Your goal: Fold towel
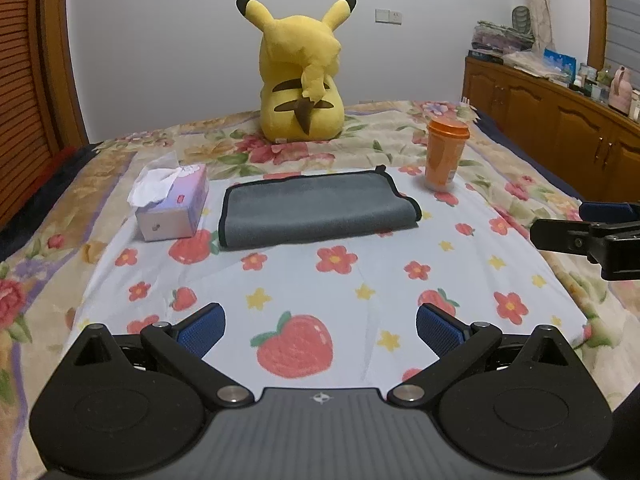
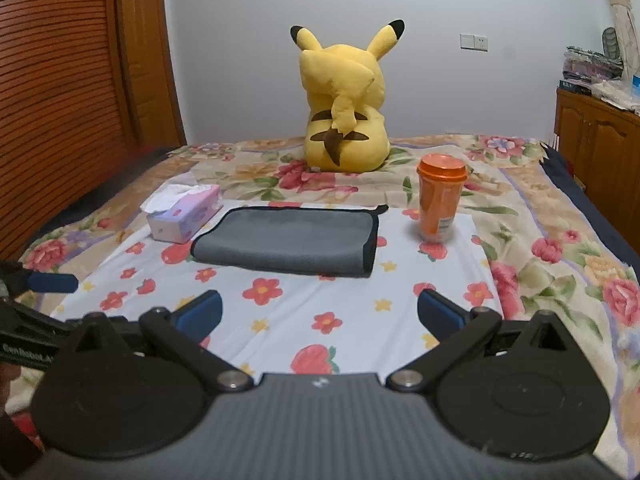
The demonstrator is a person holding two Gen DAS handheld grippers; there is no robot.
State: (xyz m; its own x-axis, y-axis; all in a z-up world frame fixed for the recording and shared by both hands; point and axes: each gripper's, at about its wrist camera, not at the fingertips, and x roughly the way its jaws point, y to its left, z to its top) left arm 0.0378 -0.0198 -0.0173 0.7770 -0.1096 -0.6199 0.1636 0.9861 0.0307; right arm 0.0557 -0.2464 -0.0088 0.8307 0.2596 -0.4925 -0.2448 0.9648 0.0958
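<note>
On the bed [image 1: 500, 152], everything sits around the pale strawberry-print sheet [image 1: 320, 280] spread over the flowered cover, which seems to serve as the working surface. At the sheet's far edge, well behind it on the cover, a yellow plush toy [image 1: 302, 76] sits upright with its back to the cameras, out of the way of any folding. On the far half of the sheet lies the grey towel [image 1: 316, 210] with black trim, already doubled over: its rounded fold faces the near side and its trimmed edges lie stacked at the right end, so I judge at least one fold done and perhaps another left. On the sheet's far left corner, just beside the towel, stands a tissue box [image 1: 174, 204]; at the far right corner, a little apart from the towel, an orange lidded cup [image 1: 444, 156] stands upright. Over the sheet's near edge, both tools hang well short of the towel. The left gripper [image 1: 320, 330] has its blue pads [image 1: 204, 326] spread wide and holds nothing; the right gripper [image 2: 320, 314] is likewise spread and empty, presumably readied to take the towel's ends.
</note>
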